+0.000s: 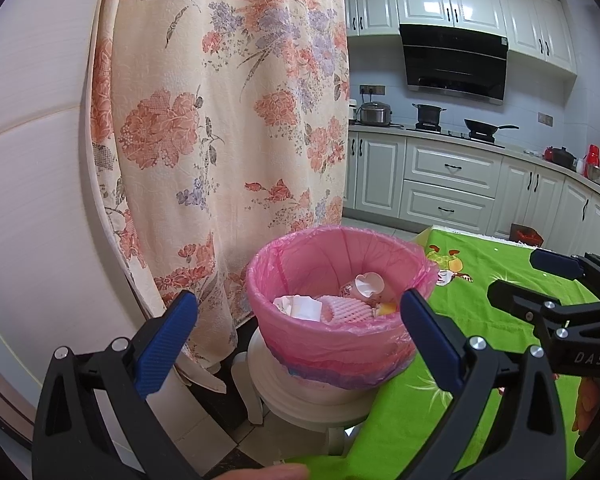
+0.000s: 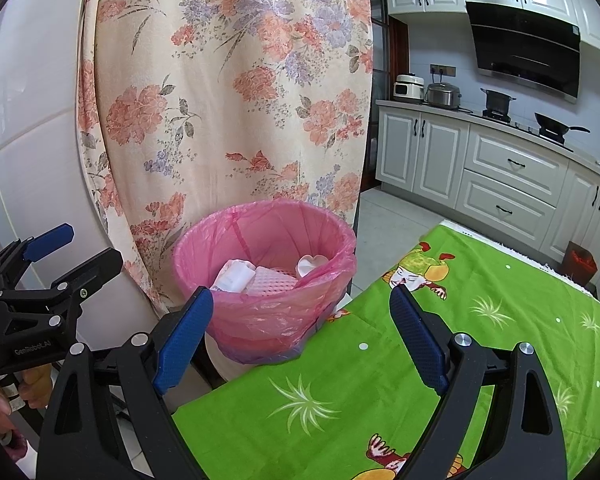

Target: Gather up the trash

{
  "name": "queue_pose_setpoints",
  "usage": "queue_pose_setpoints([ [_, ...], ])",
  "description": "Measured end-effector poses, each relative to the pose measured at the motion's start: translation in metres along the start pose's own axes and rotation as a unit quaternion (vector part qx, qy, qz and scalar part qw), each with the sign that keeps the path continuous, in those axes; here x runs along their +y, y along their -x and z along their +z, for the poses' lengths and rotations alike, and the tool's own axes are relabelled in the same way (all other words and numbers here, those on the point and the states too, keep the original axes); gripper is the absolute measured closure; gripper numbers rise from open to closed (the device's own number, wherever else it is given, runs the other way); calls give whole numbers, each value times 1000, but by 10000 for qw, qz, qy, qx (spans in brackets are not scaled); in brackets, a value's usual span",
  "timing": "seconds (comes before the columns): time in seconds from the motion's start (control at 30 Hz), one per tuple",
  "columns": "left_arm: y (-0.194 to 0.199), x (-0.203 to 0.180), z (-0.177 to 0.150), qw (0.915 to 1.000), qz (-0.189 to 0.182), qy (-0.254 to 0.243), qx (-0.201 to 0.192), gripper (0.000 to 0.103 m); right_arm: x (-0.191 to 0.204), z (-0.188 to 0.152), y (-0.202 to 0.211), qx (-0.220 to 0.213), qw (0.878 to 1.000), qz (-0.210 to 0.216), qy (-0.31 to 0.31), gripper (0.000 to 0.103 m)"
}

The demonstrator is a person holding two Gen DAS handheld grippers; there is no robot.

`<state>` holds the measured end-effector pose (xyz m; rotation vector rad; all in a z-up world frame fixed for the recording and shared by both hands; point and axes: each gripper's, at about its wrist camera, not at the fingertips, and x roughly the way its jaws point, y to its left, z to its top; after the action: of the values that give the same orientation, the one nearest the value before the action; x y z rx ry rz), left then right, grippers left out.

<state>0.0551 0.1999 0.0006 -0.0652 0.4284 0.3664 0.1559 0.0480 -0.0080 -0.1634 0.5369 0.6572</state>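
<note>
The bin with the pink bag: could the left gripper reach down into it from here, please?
Probably yes. The left gripper is open and empty, and the bin sits just ahead between its fingers with its mouth uncovered. The right gripper stays off to the side.

Tabletop (image 2: 380,360) covered by a green cartoon-print cloth (image 2: 500,320); no loose items lie on its visible part. Just off its left edge, a white stool (image 1: 312,396) carries the pink-lined bin (image 1: 340,344) holding trash.

My left gripper (image 1: 300,322) hung spread wide before the pink-lined trash bin (image 1: 292,332), my right gripper (image 1: 514,280) empty at three o'clock.
</note>
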Motion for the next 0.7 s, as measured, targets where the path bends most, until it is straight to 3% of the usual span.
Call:
queue_pose_setpoints([
  [0.7, -1, 0, -1, 10000, -6, -15, 26, 5, -2, -1, 2, -30, 10000, -8, -38, 18],
])
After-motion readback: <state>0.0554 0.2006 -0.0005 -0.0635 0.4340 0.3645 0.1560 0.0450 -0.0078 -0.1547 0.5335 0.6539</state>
